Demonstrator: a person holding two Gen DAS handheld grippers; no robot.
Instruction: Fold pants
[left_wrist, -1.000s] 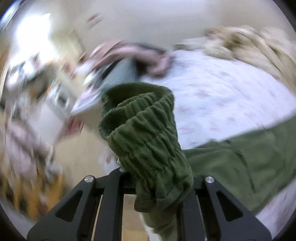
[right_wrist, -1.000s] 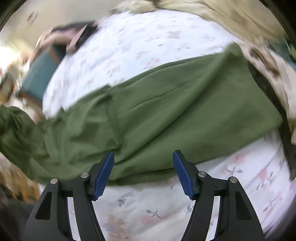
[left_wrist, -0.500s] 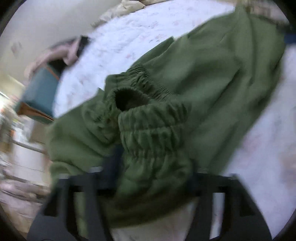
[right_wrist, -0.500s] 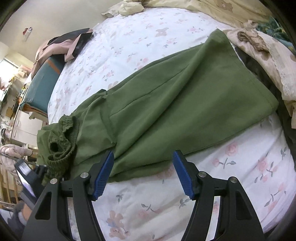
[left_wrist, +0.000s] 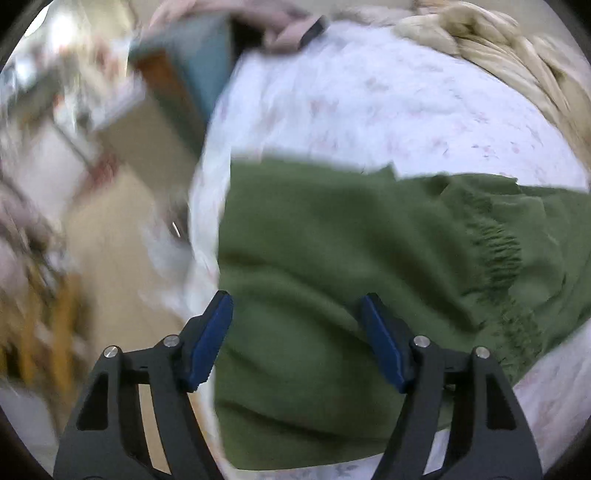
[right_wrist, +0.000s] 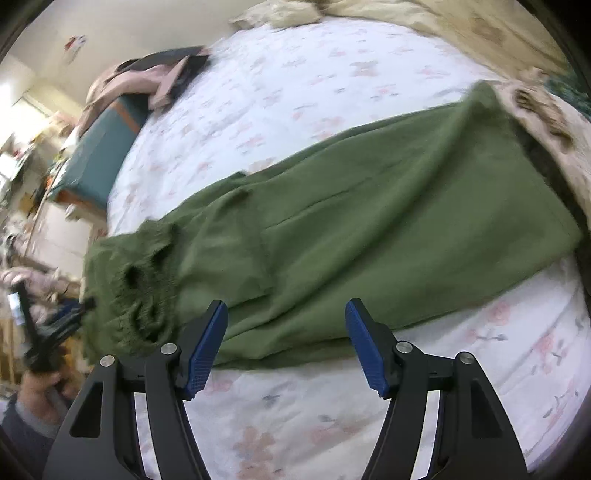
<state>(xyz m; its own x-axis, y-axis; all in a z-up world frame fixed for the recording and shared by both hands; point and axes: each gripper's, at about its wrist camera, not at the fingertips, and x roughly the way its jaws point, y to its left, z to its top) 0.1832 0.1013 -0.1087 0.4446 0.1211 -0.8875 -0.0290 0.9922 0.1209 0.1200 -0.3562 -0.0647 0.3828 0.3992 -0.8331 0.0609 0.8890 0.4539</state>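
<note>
Green pants (right_wrist: 369, 221) lie stretched across the floral bed sheet (right_wrist: 295, 85), legs folded together. The elastic waistband (right_wrist: 140, 288) is bunched at the left end near the bed's edge. In the left wrist view the pants (left_wrist: 332, 277) fill the middle and the waistband (left_wrist: 498, 258) lies at the right. My left gripper (left_wrist: 297, 343) is open and empty just above the pants; it also shows in the right wrist view (right_wrist: 55, 325) at the far left. My right gripper (right_wrist: 286, 345) is open and empty over the near edge of the pants.
A beige quilt (right_wrist: 461, 26) is heaped at the bed's far side. A pink garment (right_wrist: 140, 81) lies on a teal piece of furniture (right_wrist: 99, 155) beside the bed. The bed's edge (left_wrist: 203, 221) drops to the floor at the left. Patterned cloth (right_wrist: 546, 122) lies at the right.
My left gripper held the waistband, carried it onto the bed, and has let go; its jaws now stand open. The right gripper stayed open over the pants' near edge.
</note>
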